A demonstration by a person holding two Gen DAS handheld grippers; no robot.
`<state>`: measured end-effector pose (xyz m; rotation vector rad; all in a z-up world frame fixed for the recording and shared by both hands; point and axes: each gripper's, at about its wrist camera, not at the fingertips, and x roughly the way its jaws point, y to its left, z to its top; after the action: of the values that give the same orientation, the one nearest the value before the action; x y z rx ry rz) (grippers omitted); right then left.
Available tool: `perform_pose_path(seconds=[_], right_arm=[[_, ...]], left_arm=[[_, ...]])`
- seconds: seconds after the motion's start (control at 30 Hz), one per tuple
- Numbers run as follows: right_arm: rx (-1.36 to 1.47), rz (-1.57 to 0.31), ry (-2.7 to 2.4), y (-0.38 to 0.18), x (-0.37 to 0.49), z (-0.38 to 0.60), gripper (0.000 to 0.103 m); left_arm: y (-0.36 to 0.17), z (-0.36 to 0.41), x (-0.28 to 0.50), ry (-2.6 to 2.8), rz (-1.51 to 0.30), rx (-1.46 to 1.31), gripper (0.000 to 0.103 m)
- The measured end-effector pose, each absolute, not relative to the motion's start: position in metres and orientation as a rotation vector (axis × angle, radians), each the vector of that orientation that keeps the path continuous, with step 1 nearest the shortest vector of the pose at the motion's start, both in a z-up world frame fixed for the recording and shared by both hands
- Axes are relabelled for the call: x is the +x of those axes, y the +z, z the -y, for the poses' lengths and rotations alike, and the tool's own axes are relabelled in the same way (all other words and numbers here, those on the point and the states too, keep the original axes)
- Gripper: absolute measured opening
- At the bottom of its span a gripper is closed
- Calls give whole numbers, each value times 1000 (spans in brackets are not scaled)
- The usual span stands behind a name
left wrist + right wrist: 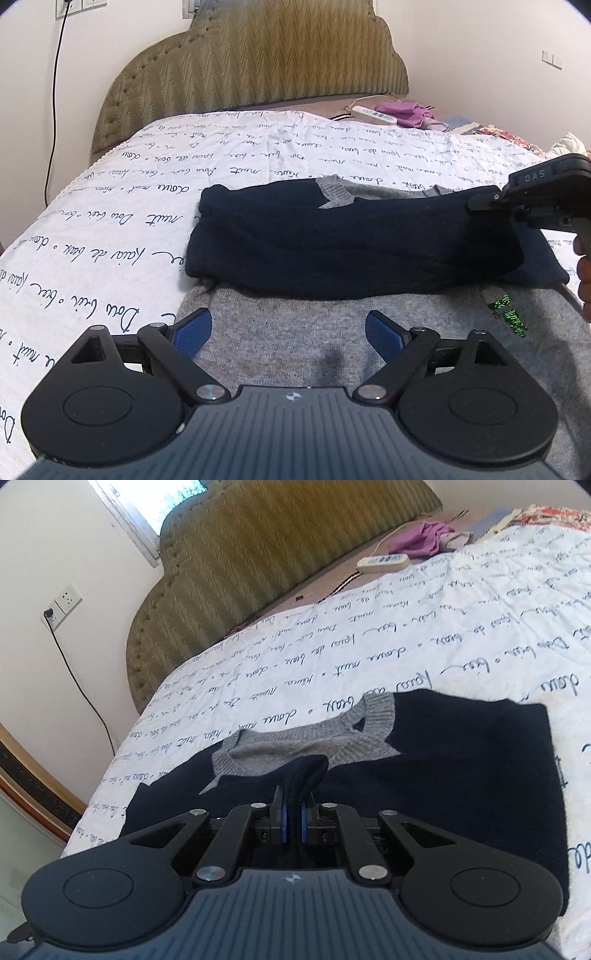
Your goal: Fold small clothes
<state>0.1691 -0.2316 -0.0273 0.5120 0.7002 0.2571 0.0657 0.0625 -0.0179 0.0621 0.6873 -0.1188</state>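
A small grey and navy sweater (280, 350) lies on the white bedspread with blue script (110, 229). Its navy sleeve (351, 243) is folded across the grey body. My left gripper (289, 328) hovers open over the grey lower part, nothing between its blue pads. My right gripper (480, 201) enters from the right in the left wrist view. In the right wrist view that right gripper (293, 821) is shut on a pinch of the navy sleeve (308, 771), lifted in front of the grey collar (314, 738).
An olive padded headboard (258, 62) stands at the far end. A white power strip (373, 115) and purple cloth (404, 110) lie near it. A black cable (55, 92) hangs from a wall socket on the left. A hand (583, 280) shows at the right edge.
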Motion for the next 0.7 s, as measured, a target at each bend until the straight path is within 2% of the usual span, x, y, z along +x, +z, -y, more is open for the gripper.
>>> perform_pose_path(seconds=[0.7], right_arm=[[541, -723, 209, -44, 165, 257, 9]], left_arm=[[-22, -59, 68, -111, -715, 62, 93]])
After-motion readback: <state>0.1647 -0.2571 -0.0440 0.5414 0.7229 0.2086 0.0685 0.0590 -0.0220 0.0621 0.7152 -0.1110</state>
